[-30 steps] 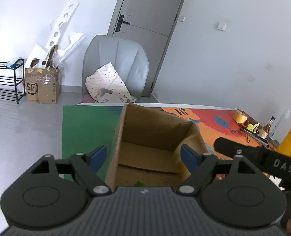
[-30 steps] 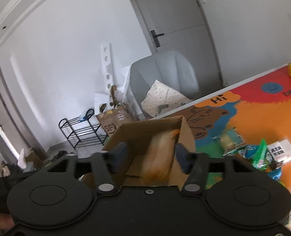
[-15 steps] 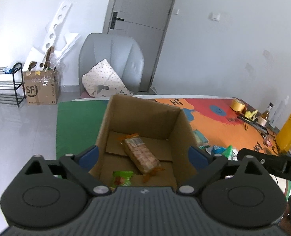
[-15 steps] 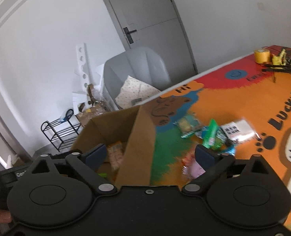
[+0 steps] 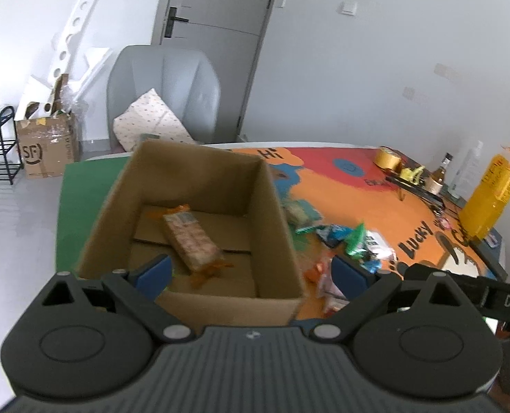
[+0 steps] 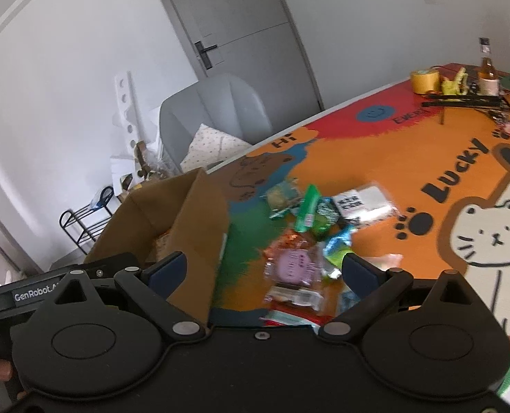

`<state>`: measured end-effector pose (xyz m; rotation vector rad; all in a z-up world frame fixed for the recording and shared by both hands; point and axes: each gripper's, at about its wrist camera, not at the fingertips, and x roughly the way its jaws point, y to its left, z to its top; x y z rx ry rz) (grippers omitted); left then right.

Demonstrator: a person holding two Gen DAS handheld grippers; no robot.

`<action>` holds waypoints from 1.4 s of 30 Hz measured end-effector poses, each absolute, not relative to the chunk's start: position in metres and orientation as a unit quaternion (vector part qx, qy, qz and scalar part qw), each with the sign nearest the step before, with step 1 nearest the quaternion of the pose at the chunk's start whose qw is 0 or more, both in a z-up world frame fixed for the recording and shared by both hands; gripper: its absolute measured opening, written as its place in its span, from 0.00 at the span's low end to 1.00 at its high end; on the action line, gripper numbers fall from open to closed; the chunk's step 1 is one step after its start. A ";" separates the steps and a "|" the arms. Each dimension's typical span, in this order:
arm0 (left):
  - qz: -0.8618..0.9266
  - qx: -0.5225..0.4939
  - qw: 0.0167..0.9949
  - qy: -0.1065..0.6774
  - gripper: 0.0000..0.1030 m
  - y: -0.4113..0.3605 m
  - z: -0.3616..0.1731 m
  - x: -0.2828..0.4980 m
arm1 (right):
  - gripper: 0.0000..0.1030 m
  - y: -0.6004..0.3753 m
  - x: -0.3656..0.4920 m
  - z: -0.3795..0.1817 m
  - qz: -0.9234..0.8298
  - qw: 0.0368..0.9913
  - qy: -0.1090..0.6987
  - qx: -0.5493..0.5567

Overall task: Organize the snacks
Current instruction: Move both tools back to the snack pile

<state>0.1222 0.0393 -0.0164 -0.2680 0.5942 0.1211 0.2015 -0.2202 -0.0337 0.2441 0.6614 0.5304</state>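
Observation:
An open cardboard box (image 5: 199, 179) (image 6: 199, 213) stands on the colourful table mat. Inside it lies an orange-wrapped cracker packet (image 5: 191, 241). My left gripper (image 5: 251, 270) hovers open over the box's near right wall, nothing between its blue pads. To the right of the box lies a loose pile of snack packets (image 5: 344, 241) (image 6: 310, 227), among them a round purple-labelled one (image 6: 292, 265) and a white one (image 6: 361, 203). My right gripper (image 6: 263, 268) is open and empty above the pile, its left finger by the box's wall.
A yellow tape roll (image 6: 425, 81), a small bottle (image 6: 487, 75), a black stick and a tall yellow container (image 5: 489, 199) stand at the table's far right. A grey chair with a pillow (image 5: 165, 103) sits behind the table. Another carton (image 5: 46, 144) rests on the floor.
The right gripper opened and dropped the orange cracker packet into the box, then swung right over the snack pile. The left gripper opened wider and shifted right along the box.

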 end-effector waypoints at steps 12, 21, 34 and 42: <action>0.020 -0.115 0.954 0.275 0.88 -0.001 -0.020 0.118 | 0.74 -0.253 0.197 -0.060 0.235 0.902 0.344 0.114; -0.002 -0.116 0.953 0.280 0.63 -0.023 -0.021 0.114 | 0.63 -0.258 0.203 -0.082 0.235 0.892 0.367 0.121; -0.021 -0.128 0.939 0.319 0.50 -0.049 -0.049 0.125 | 0.33 -0.261 0.205 -0.110 0.225 0.895 0.377 0.086; -0.023 -0.110 0.933 0.343 0.50 -0.069 -0.069 0.146 | 0.32 -0.286 0.205 -0.110 0.207 0.898 0.374 0.101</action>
